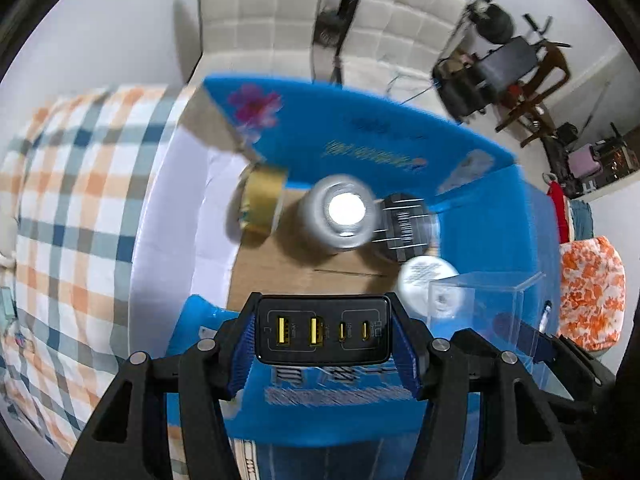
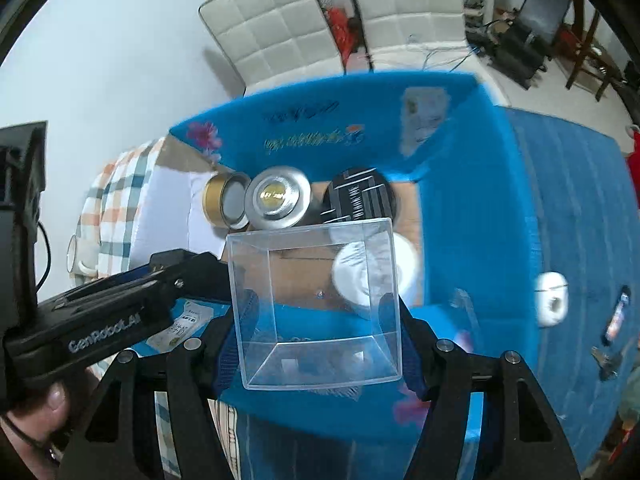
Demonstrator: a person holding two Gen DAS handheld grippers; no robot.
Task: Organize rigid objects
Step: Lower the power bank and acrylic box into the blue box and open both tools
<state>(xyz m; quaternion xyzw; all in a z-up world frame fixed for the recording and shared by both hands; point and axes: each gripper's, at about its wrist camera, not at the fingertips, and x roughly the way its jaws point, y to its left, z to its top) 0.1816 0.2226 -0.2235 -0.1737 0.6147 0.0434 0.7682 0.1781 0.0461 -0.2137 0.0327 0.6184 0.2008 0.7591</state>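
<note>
My left hand-held gripper (image 1: 323, 330) hangs above the near flap of the blue cardboard box (image 1: 360, 128), pinching a black multi-port charger (image 1: 323, 330) by its sides, ports facing me. My right hand-held gripper (image 2: 318, 320) clamps a clear plastic cube (image 2: 316, 304) over the same box. Inside, blurred, I make out a gold tape roll (image 2: 224, 200), a silver tin (image 2: 278, 199), a black ribbed piece (image 2: 362, 196) and a white round lid (image 1: 426, 276). The box's printing is unreadable; "GenRobot.AI" shows on the left tool's body (image 2: 104, 328).
</note>
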